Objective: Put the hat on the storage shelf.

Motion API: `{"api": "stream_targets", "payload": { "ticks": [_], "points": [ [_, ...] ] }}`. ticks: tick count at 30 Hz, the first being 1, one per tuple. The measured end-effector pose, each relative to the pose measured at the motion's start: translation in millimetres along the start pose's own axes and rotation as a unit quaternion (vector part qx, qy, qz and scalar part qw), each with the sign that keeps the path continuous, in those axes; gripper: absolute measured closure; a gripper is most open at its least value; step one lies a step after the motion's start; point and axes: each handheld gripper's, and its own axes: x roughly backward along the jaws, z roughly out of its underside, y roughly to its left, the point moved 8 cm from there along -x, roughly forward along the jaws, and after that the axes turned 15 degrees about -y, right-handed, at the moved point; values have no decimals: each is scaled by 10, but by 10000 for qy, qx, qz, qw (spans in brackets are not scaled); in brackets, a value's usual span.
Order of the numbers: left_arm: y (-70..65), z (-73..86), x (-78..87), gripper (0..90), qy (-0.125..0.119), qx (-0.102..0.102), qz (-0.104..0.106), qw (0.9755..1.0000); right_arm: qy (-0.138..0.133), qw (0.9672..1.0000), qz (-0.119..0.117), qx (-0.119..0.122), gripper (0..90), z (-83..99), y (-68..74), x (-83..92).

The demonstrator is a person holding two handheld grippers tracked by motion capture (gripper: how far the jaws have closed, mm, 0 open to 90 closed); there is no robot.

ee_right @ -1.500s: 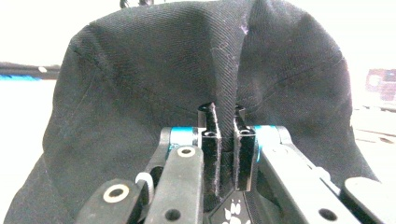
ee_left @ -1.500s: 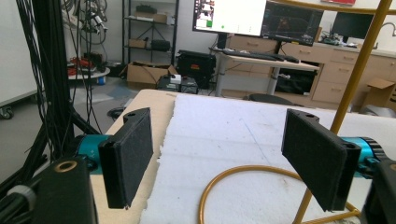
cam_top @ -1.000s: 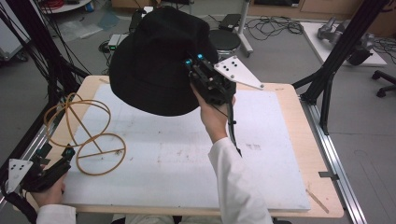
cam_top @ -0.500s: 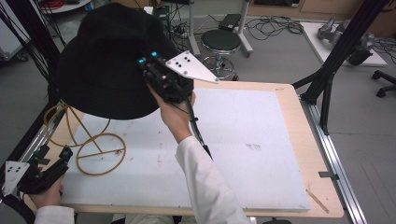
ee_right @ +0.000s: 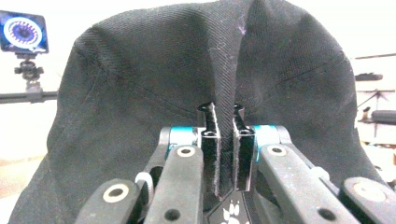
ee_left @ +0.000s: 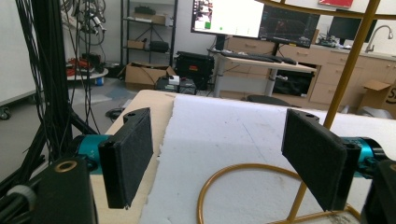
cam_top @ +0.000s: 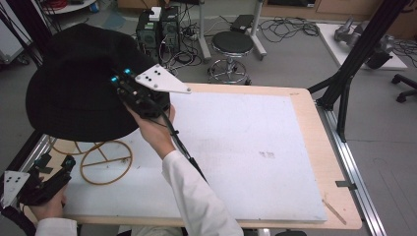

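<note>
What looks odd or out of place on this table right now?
Nothing stands out. The black hat hangs pinched in the right gripper above the gold wire stand, which sits upright on the white board. No spill or damage shows.

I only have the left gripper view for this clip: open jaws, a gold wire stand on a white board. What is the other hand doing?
Observer: The right gripper is shut on a fold of a black hat.
Operator: Where is the hat relative to the stand?
Observer: In the high view it hangs above the gold stand, covering its top.
Operator: And the left gripper?
Observer: The left gripper sits at the table's near left corner, jaws open beside the stand's base ring.
</note>
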Motion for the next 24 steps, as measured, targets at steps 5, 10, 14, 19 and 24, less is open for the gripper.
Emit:
{"api": "stream_targets", "payload": {
  "ticks": [5,10,14,19,24],
  "points": [
    [10,3,0,250,13,9,4,10000,215,9996,-193,-36,858,193,170,-69],
    [16,-2,1,250,-14,39,-13,10000,442,9986,-277,-13,859,369,291,-120],
    [19,3,-4,250,-7,58,-6,10000,574,9977,-355,-13,858,504,374,-132],
    [26,4,-2,250,10,44,1,10000,791,9960,-415,-15,858,686,446,-127],
    [34,-1,1,250,-13,65,-27,10000,932,9947,-443,14,857,789,488,-119]
  ]
}}
